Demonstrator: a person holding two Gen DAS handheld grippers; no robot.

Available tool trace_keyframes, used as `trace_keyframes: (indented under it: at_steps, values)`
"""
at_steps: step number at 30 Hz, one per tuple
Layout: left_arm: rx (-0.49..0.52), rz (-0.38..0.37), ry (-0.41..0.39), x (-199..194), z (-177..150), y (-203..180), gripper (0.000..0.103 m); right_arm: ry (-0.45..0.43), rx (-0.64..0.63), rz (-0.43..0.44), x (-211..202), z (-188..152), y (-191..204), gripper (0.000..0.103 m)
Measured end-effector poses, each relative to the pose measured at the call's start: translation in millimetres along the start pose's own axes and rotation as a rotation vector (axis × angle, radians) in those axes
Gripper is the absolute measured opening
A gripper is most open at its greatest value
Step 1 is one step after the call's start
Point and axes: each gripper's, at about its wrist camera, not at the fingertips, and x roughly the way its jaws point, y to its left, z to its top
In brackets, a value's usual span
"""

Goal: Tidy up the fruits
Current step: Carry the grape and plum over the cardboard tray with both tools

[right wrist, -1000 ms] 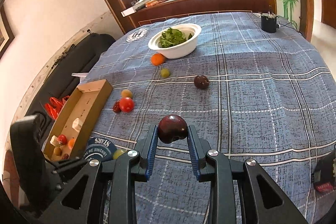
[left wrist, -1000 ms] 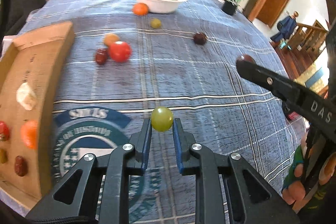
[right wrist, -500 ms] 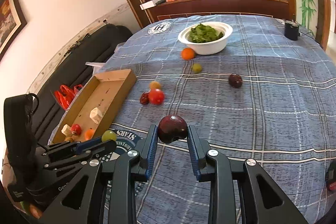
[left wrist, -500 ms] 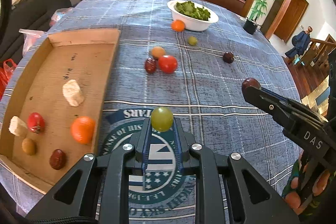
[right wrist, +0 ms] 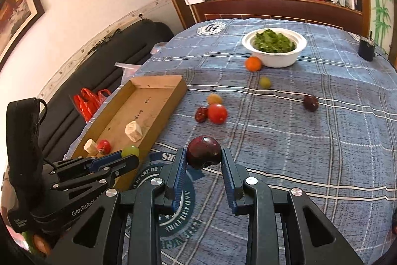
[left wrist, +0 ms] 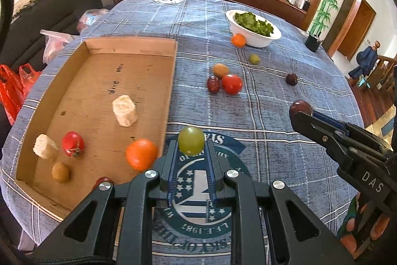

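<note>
Left gripper (left wrist: 191, 149) is clamped on a green grape (left wrist: 191, 144), cardboard tray (left wrist: 139, 45) just to its left. Right gripper (right wrist: 204, 160) is squeezing a dark red plum (right wrist: 204, 155) over the tablecloth (right wrist: 297, 140).

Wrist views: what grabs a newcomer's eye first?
Each tool carries a fruit at its tips: the left tool pinches a green grape, the right tool a dark red plum, both above the blue plaid tablecloth. To the left lies a shallow cardboard tray already holding several small fruits and two pale chunks. More fruit is scattered mid-table, before a white bowl of greens at the far side.
</note>
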Motion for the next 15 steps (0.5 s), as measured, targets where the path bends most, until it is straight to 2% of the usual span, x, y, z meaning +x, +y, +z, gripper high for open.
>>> trace_keyframes:
  at_steps: [15]
  values:
    - [-0.041,0.044,-0.009,-1.7,3.5,33.2,0.018,0.033,-0.06,0.042,25.1,8.9,35.5,0.029]
